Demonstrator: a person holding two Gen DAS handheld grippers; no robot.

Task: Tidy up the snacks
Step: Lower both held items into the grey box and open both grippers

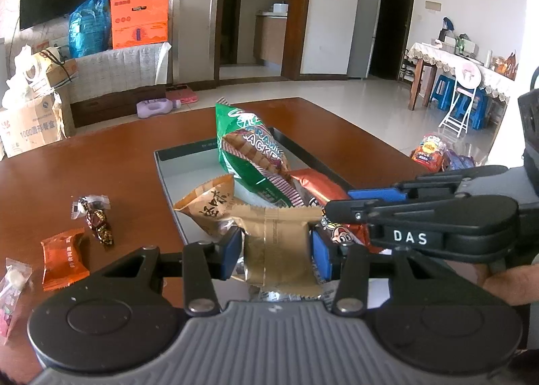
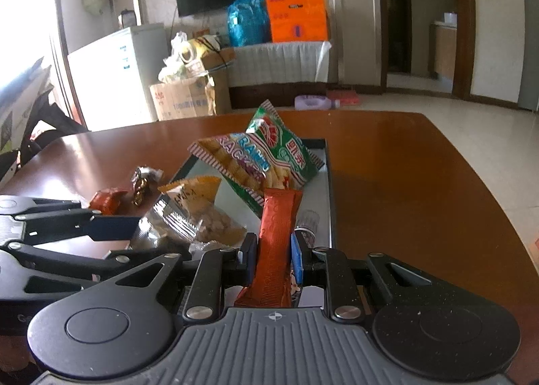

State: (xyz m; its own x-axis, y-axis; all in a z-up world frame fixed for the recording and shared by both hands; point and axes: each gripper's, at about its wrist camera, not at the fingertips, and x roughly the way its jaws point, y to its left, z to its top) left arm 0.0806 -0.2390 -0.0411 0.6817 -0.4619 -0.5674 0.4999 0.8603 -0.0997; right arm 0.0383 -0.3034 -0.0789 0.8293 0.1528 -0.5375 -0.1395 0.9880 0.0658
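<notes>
The left claw [image 1: 276, 247] is shut on a tan snack packet [image 1: 279, 250], with a blue pad pressing each side. The right claw [image 2: 271, 258] is shut on a long orange-red snack bar [image 2: 276, 236], and that bar stands nearly straight up between its pads. Both snacks are held right at the near end of the dark tray [image 1: 161, 179], where the other snacks are piled. The two claws are very near each other. In the left wrist view the right claw comes in from 3 o'clock and its tip sits just beside the tan packet. I think they could bump, and a bump could knock a snack loose. The wrappers look shiny and soft, so a packet could slip out or get squashed. At 12 o'clock from the claws a big green cracker bag [image 1: 251, 152] leans up on the pile. A push from a claw may tip it over the tray's edge. A clear bag with a tan top [image 1: 209, 203] lies at 11 o'clock and could get shoved too. Out on the brown bench [image 1: 101, 162], at 9 o'clock, a small orange packet [image 1: 64, 257] and a dark twisted candy [image 1: 97, 221] lie outside the tray. A swinging claw could sweep them away.
</notes>
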